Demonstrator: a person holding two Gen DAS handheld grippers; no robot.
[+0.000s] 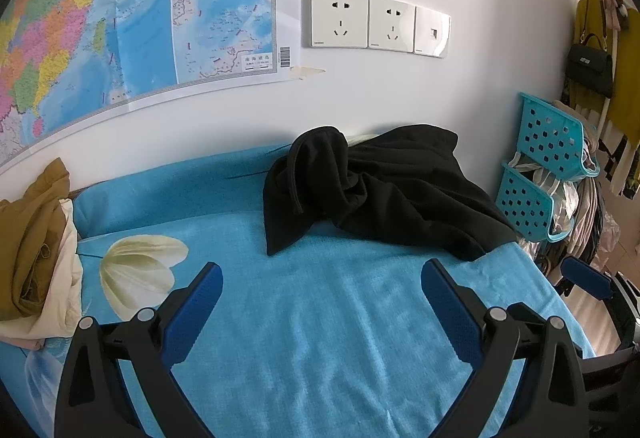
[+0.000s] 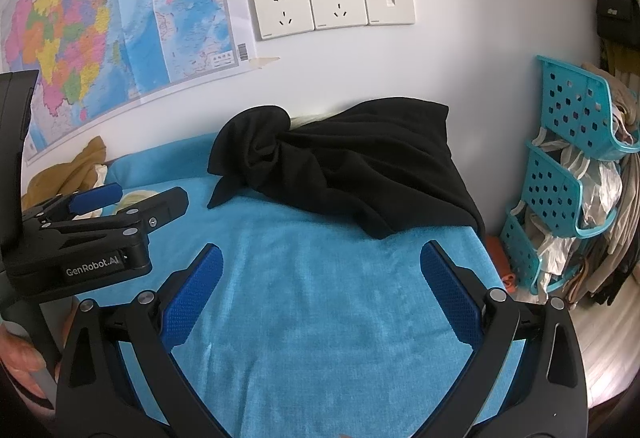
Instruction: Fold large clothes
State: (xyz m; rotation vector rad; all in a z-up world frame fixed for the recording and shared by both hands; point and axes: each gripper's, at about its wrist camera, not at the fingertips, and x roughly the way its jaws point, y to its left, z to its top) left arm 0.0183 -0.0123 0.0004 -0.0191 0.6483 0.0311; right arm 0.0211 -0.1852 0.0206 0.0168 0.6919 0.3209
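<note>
A crumpled black garment [image 1: 384, 186] lies in a heap at the far side of the blue towel-covered table [image 1: 320, 318], against the white wall; it also shows in the right wrist view [image 2: 352, 166]. My left gripper [image 1: 322, 274] is open and empty, hovering over the blue cloth short of the garment. My right gripper [image 2: 320, 258] is open and empty, also short of the garment. The left gripper also shows from the side in the right wrist view [image 2: 132, 200]. A blue pad of the right gripper [image 1: 588, 278] shows at the right edge of the left wrist view.
A pile of mustard and cream clothes [image 1: 36, 246] sits at the table's left end. A turquoise plastic rack [image 2: 560, 174] with bags stands right of the table. A map [image 1: 120, 18] and wall sockets [image 1: 376, 22] are on the wall behind.
</note>
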